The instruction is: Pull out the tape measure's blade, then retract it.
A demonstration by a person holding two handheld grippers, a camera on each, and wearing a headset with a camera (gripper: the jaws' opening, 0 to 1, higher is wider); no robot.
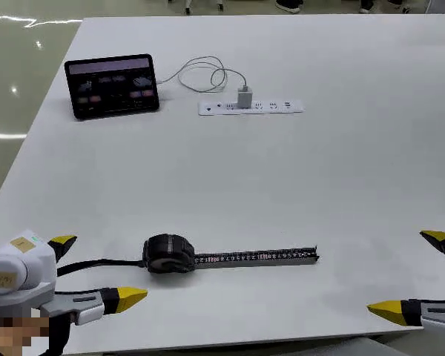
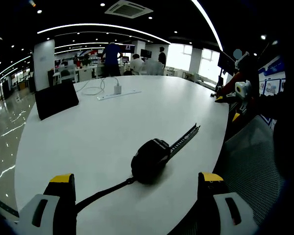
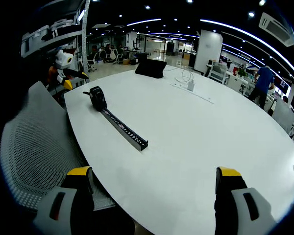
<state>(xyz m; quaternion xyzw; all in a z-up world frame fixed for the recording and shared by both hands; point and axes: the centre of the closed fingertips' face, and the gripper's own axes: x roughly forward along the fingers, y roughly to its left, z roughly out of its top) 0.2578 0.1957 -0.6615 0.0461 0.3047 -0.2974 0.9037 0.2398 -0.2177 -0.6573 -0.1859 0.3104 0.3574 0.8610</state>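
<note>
A black tape measure [image 1: 168, 254] lies on the white table [image 1: 282, 170] near its front edge, with its blade [image 1: 256, 257] drawn out to the right and flat on the surface. A black strap [image 1: 100, 263] trails left from the case. My left gripper [image 1: 100, 271] is open at the front left, its yellow tips to either side of the strap and short of the case [image 2: 149, 159]. My right gripper [image 1: 415, 274] is open at the front right, well clear of the blade's tip [image 3: 142, 144]. In the right gripper view the case [image 3: 96, 97] sits far left.
A dark tablet [image 1: 113, 85] stands at the back left. A white power strip [image 1: 251, 107] with a charger and coiled cable [image 1: 208, 74] lies behind the middle. A mesh chair seat [image 3: 34, 156] sits below the table edge. People stand far off in the room.
</note>
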